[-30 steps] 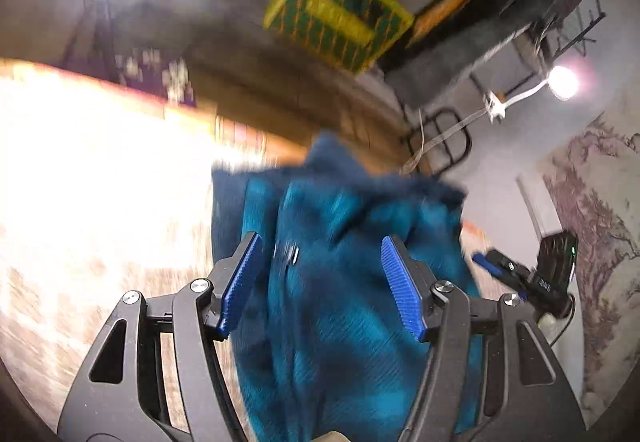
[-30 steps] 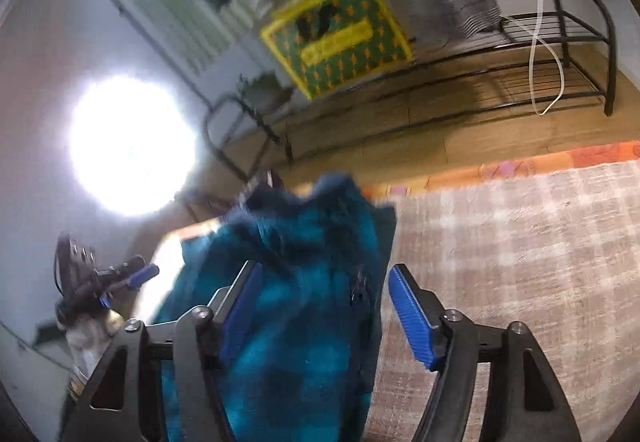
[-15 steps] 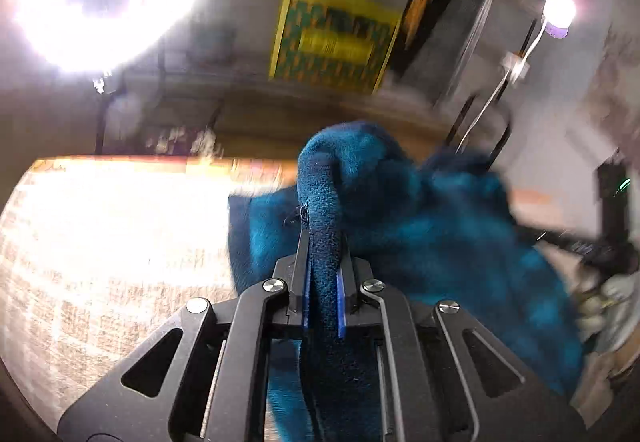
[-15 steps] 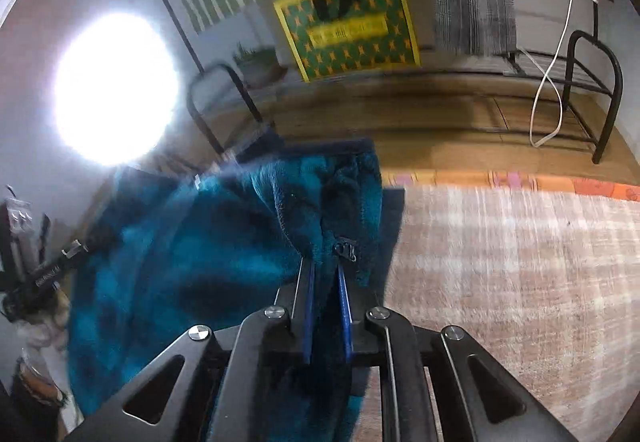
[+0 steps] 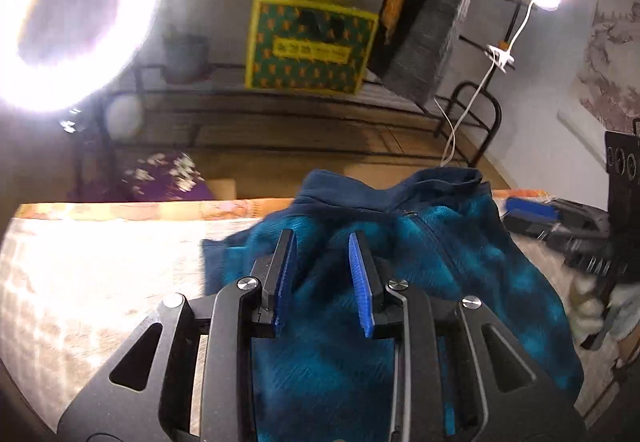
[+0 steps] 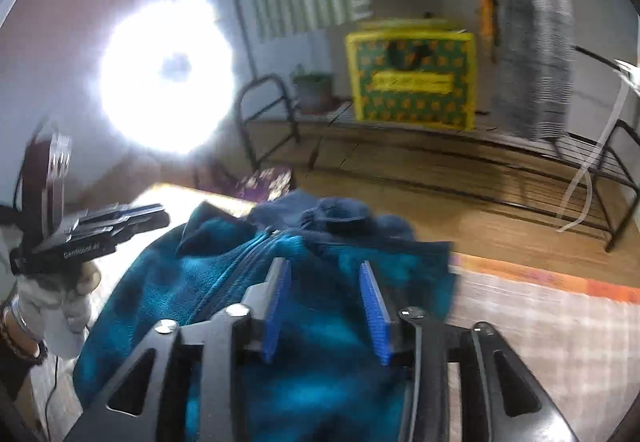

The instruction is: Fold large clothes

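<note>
A teal fleece jacket (image 5: pixel 480 262) with a navy collar and a zip lies bunched on a checked cloth surface (image 5: pixel 100 282). My left gripper (image 5: pixel 321 238) hovers over its left part, jaws opening. Fleece shows between and below the blue pads, which do not press on it. In the right wrist view the same jacket (image 6: pixel 180 282) lies under my right gripper (image 6: pixel 323 264). Its jaws are opening too, and nothing is pinched between them. At that view's left edge a gloved hand carries the other gripper (image 6: pixel 160 214).
The cloth (image 6: pixel 540 322) has an orange border, with wooden floor beyond it. A low black metal rack (image 6: pixel 580 178) carries a yellow-green box (image 6: pixel 412 82) and a potted plant (image 6: pixel 314 88). A ring light (image 6: pixel 166 78) glares on the left. Grey knitwear (image 6: pixel 532 42) hangs above the rack.
Both grippers went from wide open to shut on folds of the fleece, and now stand apart again with the fabric dropped from the pads. Both views have rolled more level.
</note>
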Tool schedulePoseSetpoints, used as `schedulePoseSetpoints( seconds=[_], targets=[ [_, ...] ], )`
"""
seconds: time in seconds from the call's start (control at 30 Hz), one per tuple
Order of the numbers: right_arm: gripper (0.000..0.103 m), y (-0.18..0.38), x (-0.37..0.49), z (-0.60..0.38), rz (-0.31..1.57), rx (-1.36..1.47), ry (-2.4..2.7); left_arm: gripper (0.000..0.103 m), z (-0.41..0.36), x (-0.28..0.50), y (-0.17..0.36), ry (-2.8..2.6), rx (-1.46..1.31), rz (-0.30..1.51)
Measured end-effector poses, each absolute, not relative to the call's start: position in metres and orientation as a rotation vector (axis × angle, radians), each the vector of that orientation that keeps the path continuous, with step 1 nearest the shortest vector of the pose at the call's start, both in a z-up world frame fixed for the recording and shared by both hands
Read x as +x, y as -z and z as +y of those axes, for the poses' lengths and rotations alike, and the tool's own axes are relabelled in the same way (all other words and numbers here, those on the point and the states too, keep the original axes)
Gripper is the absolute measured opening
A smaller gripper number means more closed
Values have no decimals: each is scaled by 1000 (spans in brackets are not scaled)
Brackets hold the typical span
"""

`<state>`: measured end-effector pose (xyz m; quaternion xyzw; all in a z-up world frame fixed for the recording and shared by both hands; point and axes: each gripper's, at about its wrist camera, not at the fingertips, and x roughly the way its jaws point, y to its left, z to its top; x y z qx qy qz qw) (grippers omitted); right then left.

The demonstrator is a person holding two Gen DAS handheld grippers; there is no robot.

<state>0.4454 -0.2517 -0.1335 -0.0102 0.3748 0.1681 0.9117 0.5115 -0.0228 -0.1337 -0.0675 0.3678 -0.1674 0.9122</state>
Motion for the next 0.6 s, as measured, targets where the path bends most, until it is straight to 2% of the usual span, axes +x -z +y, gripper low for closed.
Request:
schedulePoseSetpoints(
  seconds=[0.13,0.23,0.3,0.43,0.47,0.5,0.53,0.57,0.6],
  targets=[
    [45,162,470,-234,825,-104,-302,27,-36,545,159,273,-98,847],
    [45,191,491,-245,956,-50,-245,27,-27,559,191,240,-164,936],
    [45,198,493,-255,951,25,-247,27,-22,561,192,264,-205,938],
    [49,191,488,-252,971,-19,-223,27,-10,552,178,304,-250,916],
    [51,186,483,-253,968,-29,-225,31,-2,549,173,323,-286,901],
    [53,182,478,-256,959,-29,-228,39,11,545,166,338,-332,881],
    [56,177,474,-263,941,-8,-229,66,23,541,161,338,-366,865],
    [68,172,468,-271,927,23,-234,83,41,537,158,338,-422,842],
    [83,169,462,-280,910,51,-240,86,53,538,157,344,-458,837]
  ],
)
